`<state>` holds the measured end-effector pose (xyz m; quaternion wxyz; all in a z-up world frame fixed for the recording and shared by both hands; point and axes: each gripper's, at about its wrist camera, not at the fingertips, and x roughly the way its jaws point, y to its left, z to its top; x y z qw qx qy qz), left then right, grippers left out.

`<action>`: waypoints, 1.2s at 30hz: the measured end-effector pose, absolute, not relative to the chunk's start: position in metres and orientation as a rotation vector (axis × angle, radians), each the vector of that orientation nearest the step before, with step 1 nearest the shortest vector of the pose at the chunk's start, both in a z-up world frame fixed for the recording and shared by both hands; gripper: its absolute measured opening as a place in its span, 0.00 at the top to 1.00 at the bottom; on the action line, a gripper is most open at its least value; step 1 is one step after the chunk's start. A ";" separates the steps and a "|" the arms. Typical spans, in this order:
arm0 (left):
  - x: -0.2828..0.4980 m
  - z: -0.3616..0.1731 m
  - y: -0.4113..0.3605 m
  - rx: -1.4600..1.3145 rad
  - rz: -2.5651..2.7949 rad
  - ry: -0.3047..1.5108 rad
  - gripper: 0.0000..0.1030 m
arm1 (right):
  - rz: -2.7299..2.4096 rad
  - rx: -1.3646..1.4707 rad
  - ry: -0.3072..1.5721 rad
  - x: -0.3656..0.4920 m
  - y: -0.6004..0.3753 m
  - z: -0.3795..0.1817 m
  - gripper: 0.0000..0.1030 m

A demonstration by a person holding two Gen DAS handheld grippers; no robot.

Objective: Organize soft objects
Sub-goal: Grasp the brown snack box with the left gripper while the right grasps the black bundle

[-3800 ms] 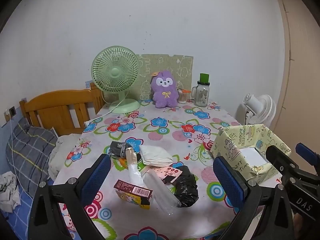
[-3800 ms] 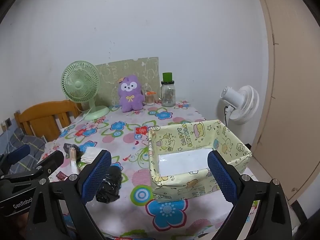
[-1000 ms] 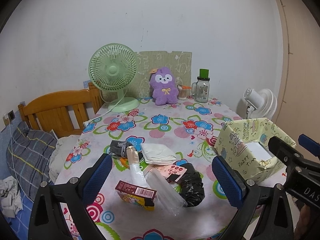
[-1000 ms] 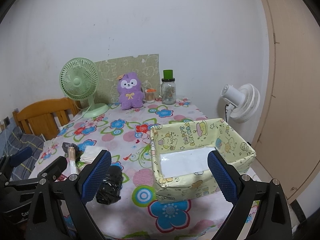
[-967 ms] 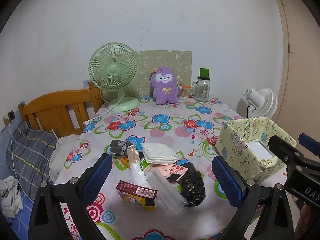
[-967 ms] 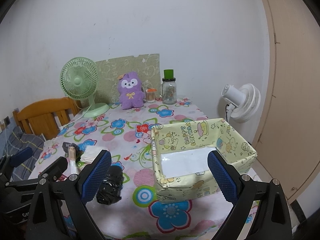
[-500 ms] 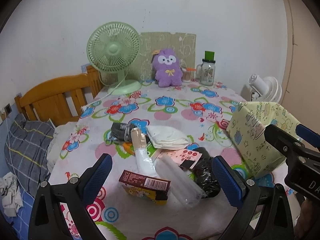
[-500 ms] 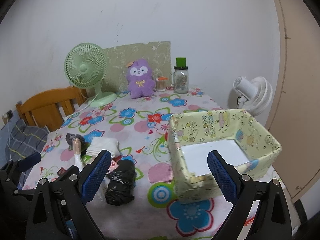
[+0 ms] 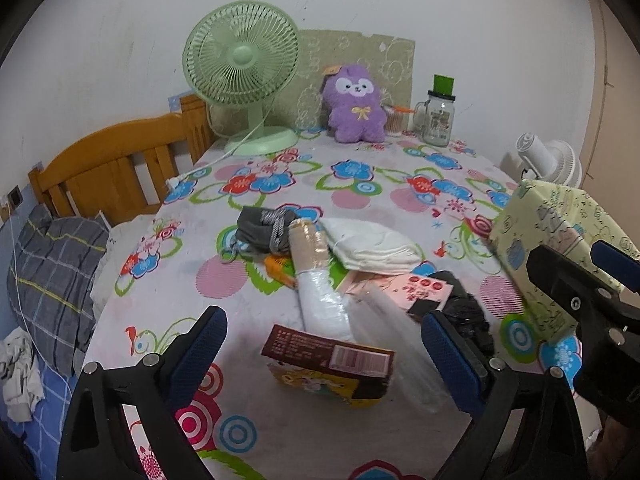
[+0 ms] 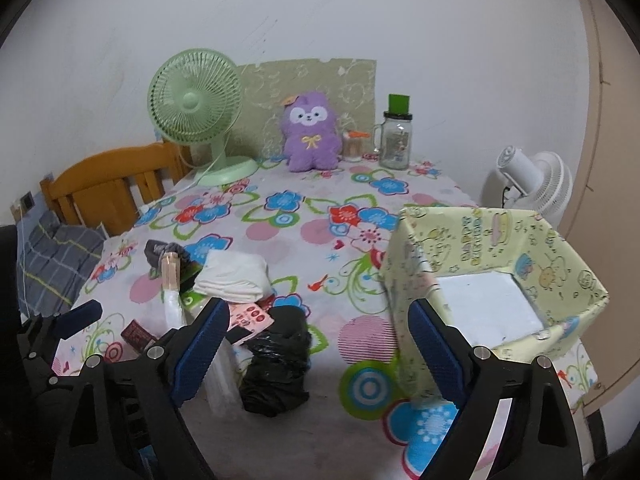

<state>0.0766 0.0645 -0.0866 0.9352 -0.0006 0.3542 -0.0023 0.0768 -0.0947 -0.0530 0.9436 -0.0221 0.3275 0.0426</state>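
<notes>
A pile lies on the flowered tablecloth (image 9: 280, 184): a grey cloth (image 9: 262, 229), a folded white cloth (image 9: 372, 245), a wrapped roll (image 9: 316, 276), a black plastic bag (image 10: 278, 364), a pink card (image 9: 424, 289) and a small carton (image 9: 330, 366). A yellow paper box (image 10: 492, 264) stands open at the right; it also shows in the left wrist view (image 9: 560, 236). My left gripper (image 9: 324, 356) is open above the carton. My right gripper (image 10: 316, 348) is open between the black bag and the box. Both hold nothing.
A green fan (image 9: 242, 68), a purple plush toy (image 9: 356, 104) and a glass jar (image 9: 438, 118) stand at the table's back. A wooden chair (image 9: 108, 168) is at the left. A white fan (image 10: 536, 184) stands beyond the right edge.
Both grippers have moved forward and lower toward the table; the pile and the box now look nearer. Nothing on the table has moved.
</notes>
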 end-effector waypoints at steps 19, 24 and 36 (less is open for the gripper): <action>0.083 -0.113 0.077 -0.032 0.009 0.780 0.07 | 0.111 -0.062 0.829 0.110 -0.075 -0.103 0.13; 0.083 -0.116 0.072 -0.026 -0.008 0.790 0.01 | 0.109 -0.037 0.868 0.116 -0.077 -0.111 0.22; 0.088 -0.133 0.058 -0.006 -0.061 0.850 0.23 | 0.150 -0.053 0.948 0.123 -0.072 -0.133 0.50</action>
